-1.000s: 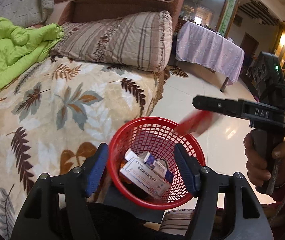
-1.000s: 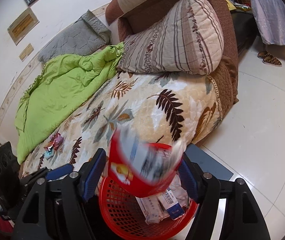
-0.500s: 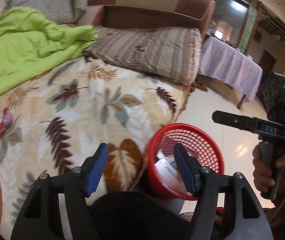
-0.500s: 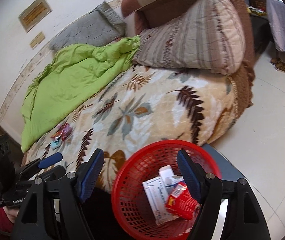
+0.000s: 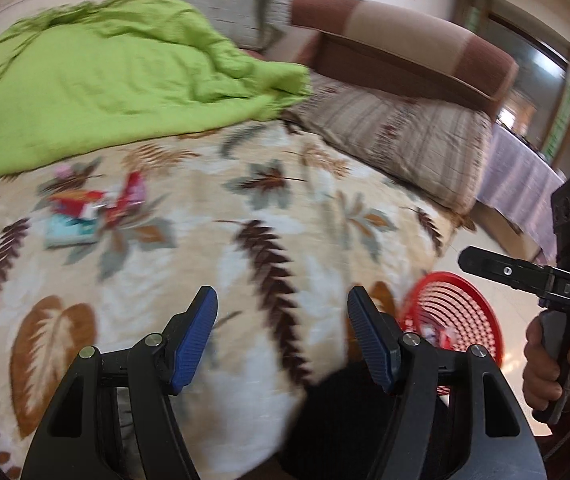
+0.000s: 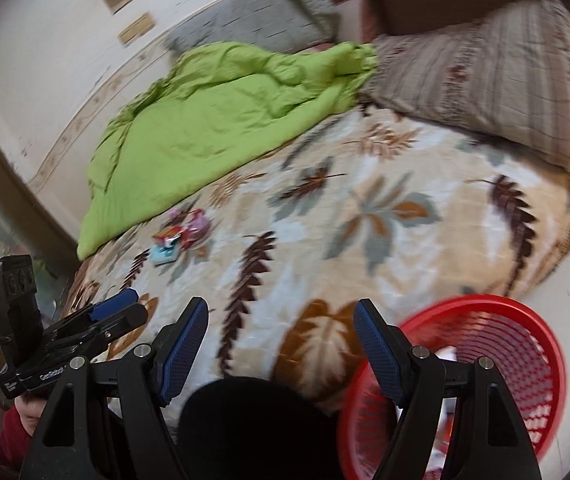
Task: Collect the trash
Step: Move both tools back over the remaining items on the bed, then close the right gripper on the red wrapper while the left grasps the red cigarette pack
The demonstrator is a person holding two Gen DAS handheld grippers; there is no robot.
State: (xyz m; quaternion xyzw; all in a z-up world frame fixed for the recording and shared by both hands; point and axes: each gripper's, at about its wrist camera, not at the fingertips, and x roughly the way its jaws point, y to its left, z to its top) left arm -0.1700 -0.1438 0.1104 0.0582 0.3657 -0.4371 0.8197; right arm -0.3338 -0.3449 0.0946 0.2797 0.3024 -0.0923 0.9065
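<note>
Lying ahead of my left fingers and off to their left, a small heap of trash wrappers (image 5: 93, 208) sits on the leaf-patterned bedspread (image 5: 285, 240): red, pink and teal packets bunched together, too blurred to read. From my right wrist view the same heap (image 6: 181, 240) is ahead and to the left of my right fingers, well apart from them.

My left gripper (image 5: 283, 340) is spread wide with nothing between its blue pads (image 5: 197, 340). My right gripper (image 6: 281, 350) is likewise spread wide and empty, hanging over the near edge of the bed; in the left wrist view it (image 5: 485, 266) appears side-on at the right, held in my right hand (image 5: 553, 364).

The red mesh basket (image 6: 525, 344) stands on the floor just right of my right fingers, beside the bed's corner, with some boxes and packets blurred in its bottom. In the left wrist view it (image 5: 465, 304) lies to the right of my left fingers, under the right gripper.

Beyond the wrappers a crumpled green quilt (image 5: 105, 80) covers the far left part of the bed. A striped pillow (image 5: 405, 140) lies ahead to the right, against a brown padded headboard (image 5: 405, 48), and a grey pillow (image 5: 221, 0) sits behind the quilt. Something dark, which I cannot make out, fills the bottom of both views below my fingers. My left gripper (image 6: 117, 312) shows at the lower left of the right wrist view.
</note>
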